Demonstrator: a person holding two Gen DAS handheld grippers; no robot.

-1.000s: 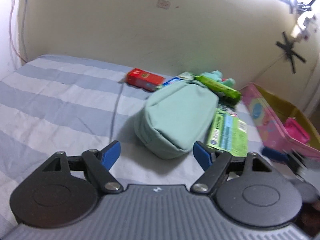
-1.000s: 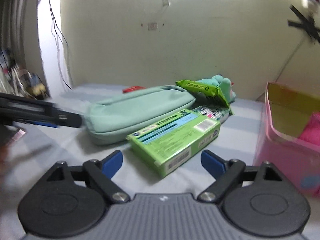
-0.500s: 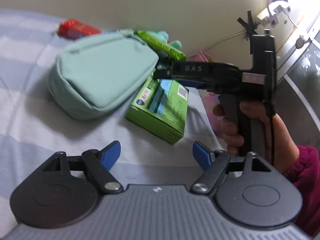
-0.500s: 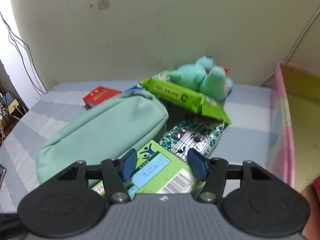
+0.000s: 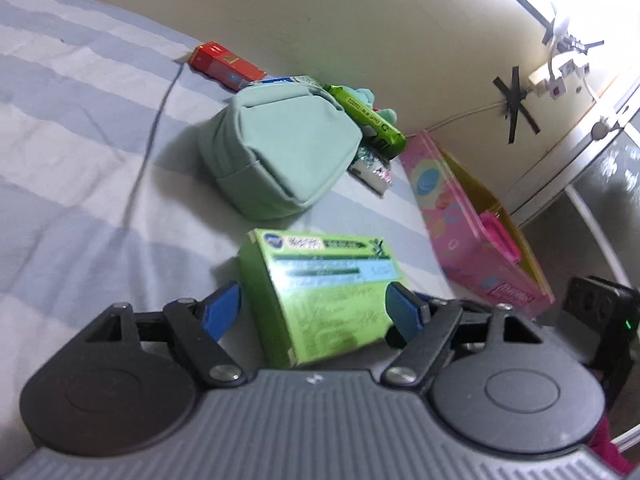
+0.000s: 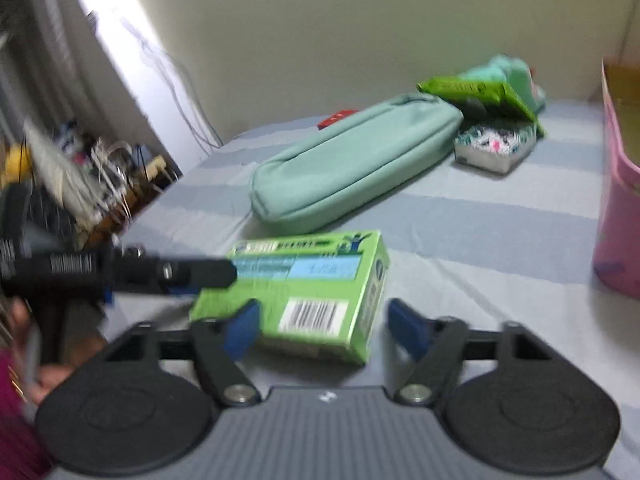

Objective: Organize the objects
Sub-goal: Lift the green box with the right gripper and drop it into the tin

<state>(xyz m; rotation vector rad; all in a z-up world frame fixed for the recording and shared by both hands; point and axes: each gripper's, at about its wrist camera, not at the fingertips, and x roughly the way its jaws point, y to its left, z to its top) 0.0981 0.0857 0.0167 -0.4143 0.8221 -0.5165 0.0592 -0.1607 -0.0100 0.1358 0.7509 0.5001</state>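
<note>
Green box (image 5: 320, 296) sits on the striped bed (image 5: 72, 152) between both of your jaws. Your left gripper (image 5: 316, 312) brackets it, jaws spread; whether they touch it is unclear. Your right gripper (image 6: 320, 320) is level and low, jaws spread. At 12 o'clock lies the teal pouch (image 5: 280, 152); at 2 o'clock, the pink bin (image 5: 460, 216).

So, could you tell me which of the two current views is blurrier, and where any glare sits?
Right wrist view: heavy motion blur, smearing the green box print and the left gripper; window glare upper left. Left wrist view: sharper, box text only slightly soft, glare upper right; fisheye bends the wall edges.
</note>
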